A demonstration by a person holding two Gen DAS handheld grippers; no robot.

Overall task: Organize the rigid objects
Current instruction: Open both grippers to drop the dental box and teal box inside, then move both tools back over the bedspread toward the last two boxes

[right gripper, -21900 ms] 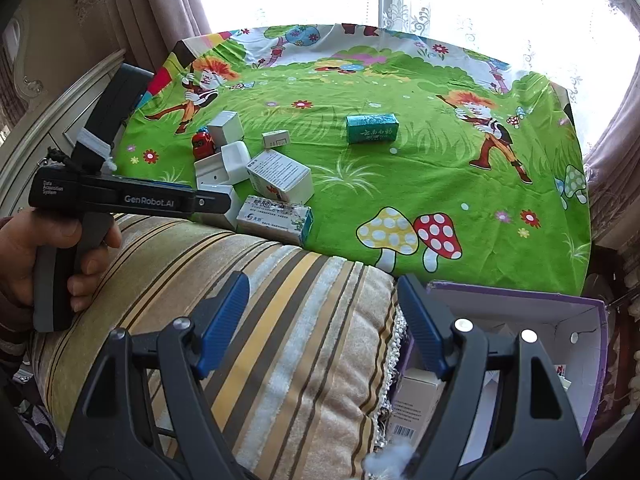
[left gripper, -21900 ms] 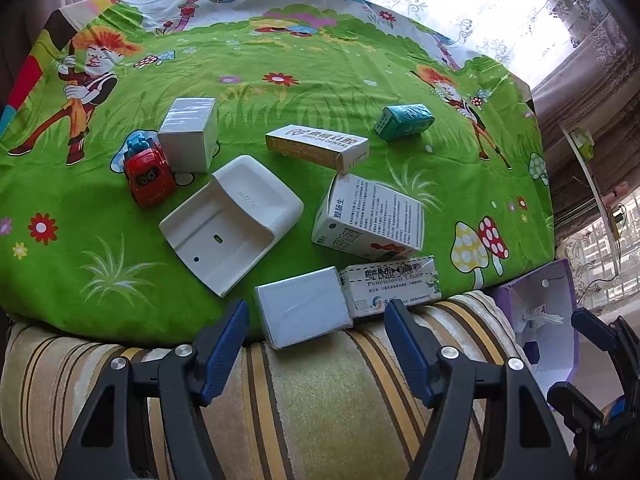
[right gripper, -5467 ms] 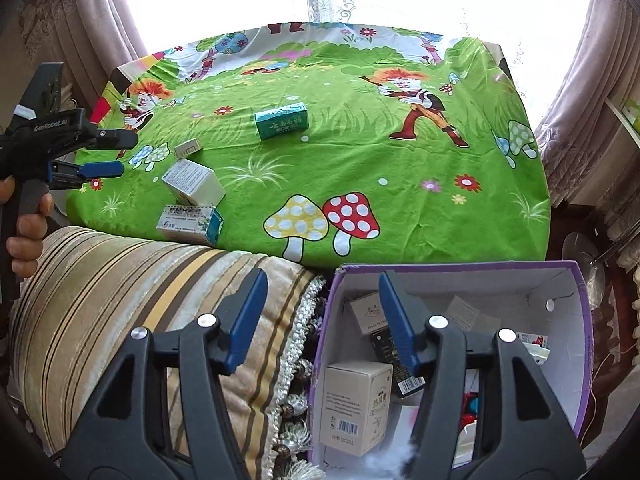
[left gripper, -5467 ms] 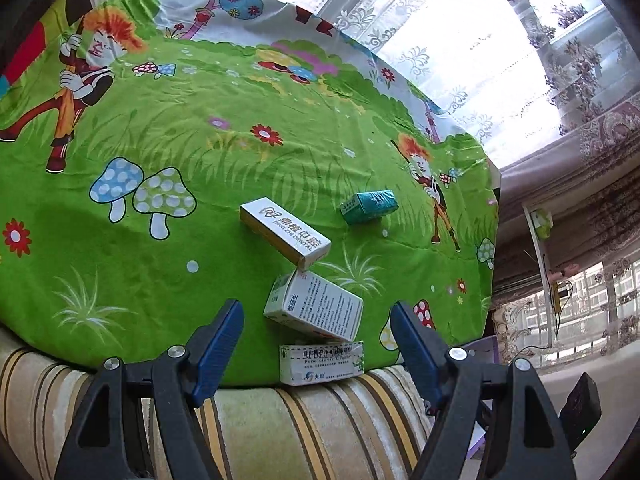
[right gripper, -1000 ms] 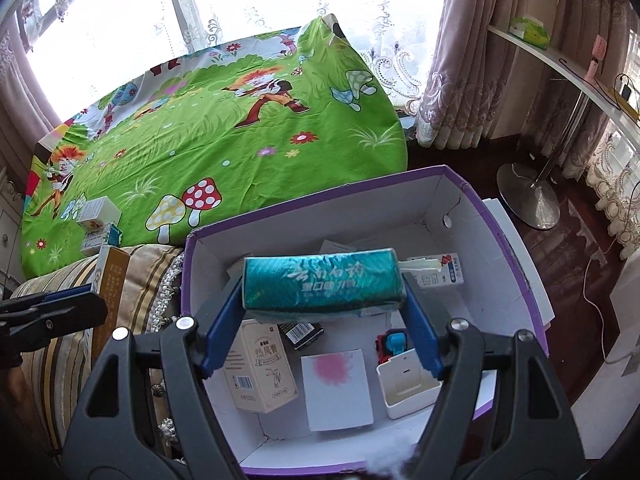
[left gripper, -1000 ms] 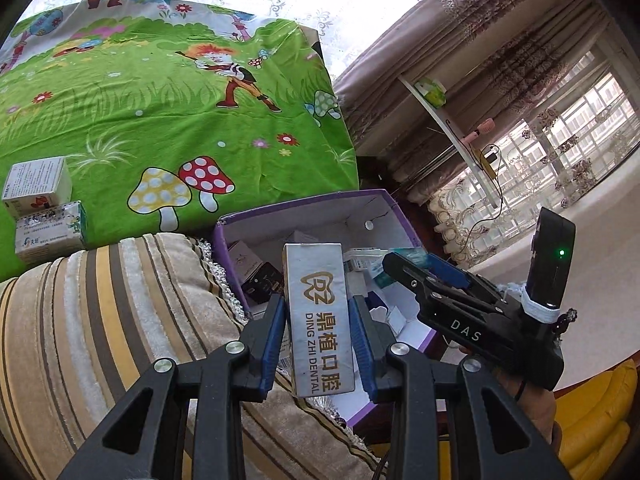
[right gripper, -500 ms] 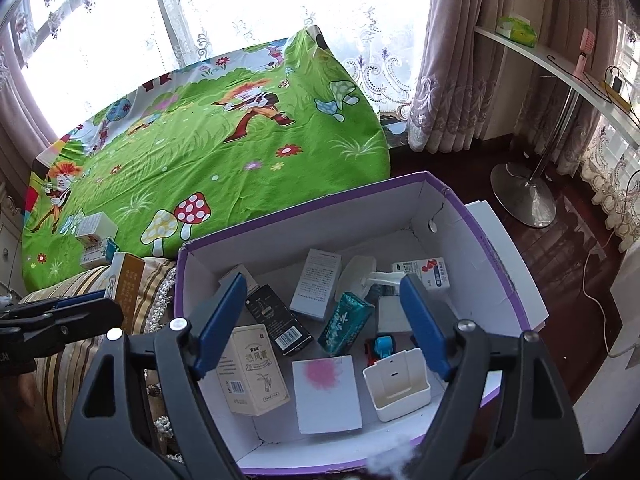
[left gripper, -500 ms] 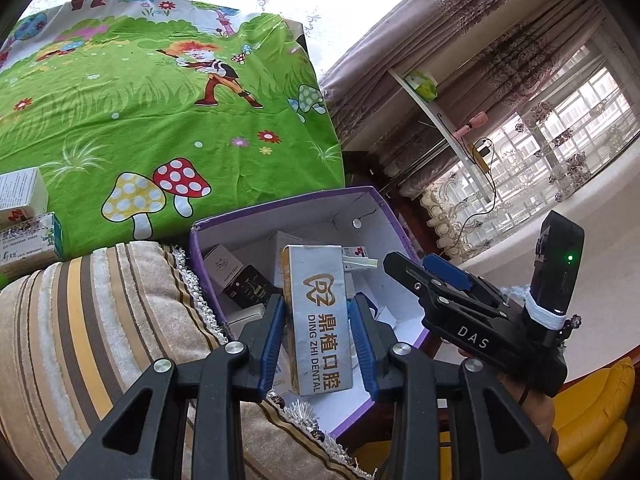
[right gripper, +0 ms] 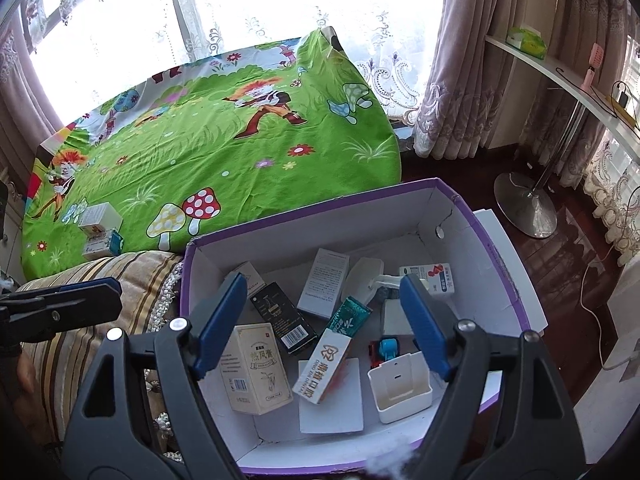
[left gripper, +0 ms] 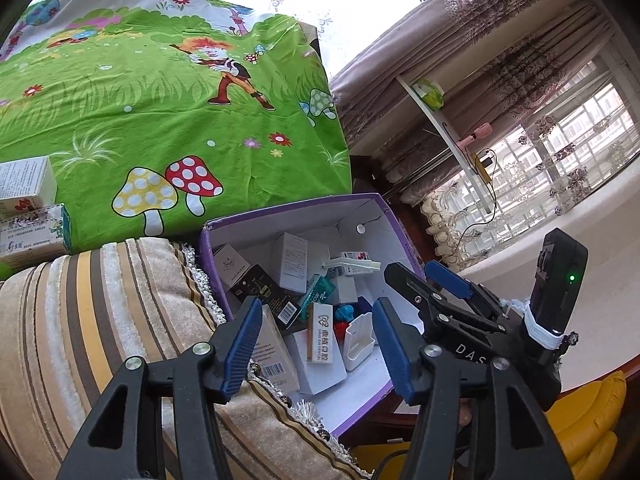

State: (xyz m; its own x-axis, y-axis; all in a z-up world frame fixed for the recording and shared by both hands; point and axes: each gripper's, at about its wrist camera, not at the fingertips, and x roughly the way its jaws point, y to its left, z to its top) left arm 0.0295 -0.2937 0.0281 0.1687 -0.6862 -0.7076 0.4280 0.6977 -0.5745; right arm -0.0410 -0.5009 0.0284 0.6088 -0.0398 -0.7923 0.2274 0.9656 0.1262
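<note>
A purple box [left gripper: 288, 210] [right gripper: 500, 256] with white inside stands beside the bed and holds several cartons and toys. The white dental carton [left gripper: 320, 338] [right gripper: 322, 366] lies inside it, next to the teal pack [right gripper: 348, 316]. My left gripper [left gripper: 316, 346] is open and empty above the box. My right gripper [right gripper: 324, 326] is open and empty over the box too; it also shows in the left wrist view [left gripper: 432, 280]. Two cartons [left gripper: 28, 216] [right gripper: 100, 232] lie on the green sheet.
A striped cushion [left gripper: 100, 320] [right gripper: 100, 280] lies between the green bed sheet [left gripper: 160, 100] and the box. A white tray [right gripper: 400, 386], a red toy car [right gripper: 384, 350] and a black carton [right gripper: 280, 318] lie in the box. A shelf [right gripper: 560, 80] and curtains stand to the right.
My left gripper opened and let the dental carton fall into the box. My right gripper let the teal pack go half a second before and stays open.
</note>
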